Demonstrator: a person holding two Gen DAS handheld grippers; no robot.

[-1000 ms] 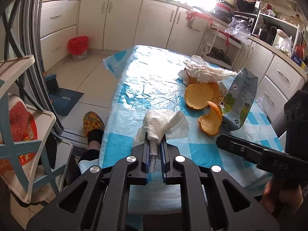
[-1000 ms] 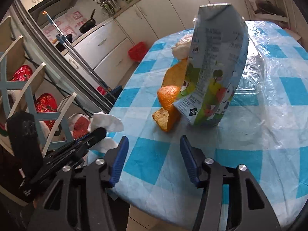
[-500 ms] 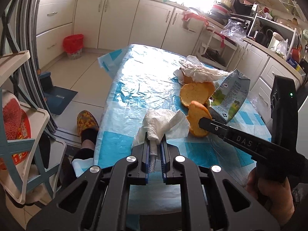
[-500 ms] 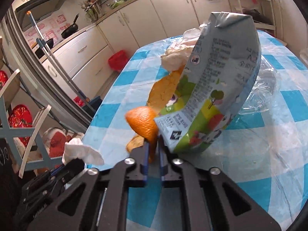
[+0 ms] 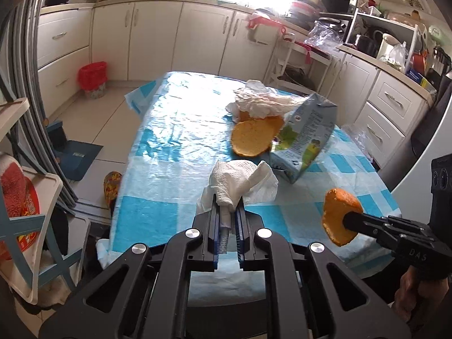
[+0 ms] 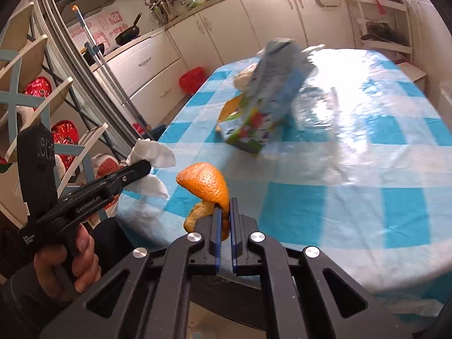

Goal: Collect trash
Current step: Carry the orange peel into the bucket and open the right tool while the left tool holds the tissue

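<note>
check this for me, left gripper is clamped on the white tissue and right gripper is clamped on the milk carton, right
Not quite. The left gripper is clamped on the white tissue, but the right gripper is clamped on an orange peel, as the right wrist view shows. The milk carton is ungripped.

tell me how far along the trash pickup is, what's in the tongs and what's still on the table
Nothing looks binned yet. In hand: the left tongs are shut on a crumpled paper towel, and the right tongs are shut on a piece of orange peel, lifted off the table. Left on the table: a tilted carton, a large peel piece and crumpled white wrapping. The red bin stands on the floor.
</note>
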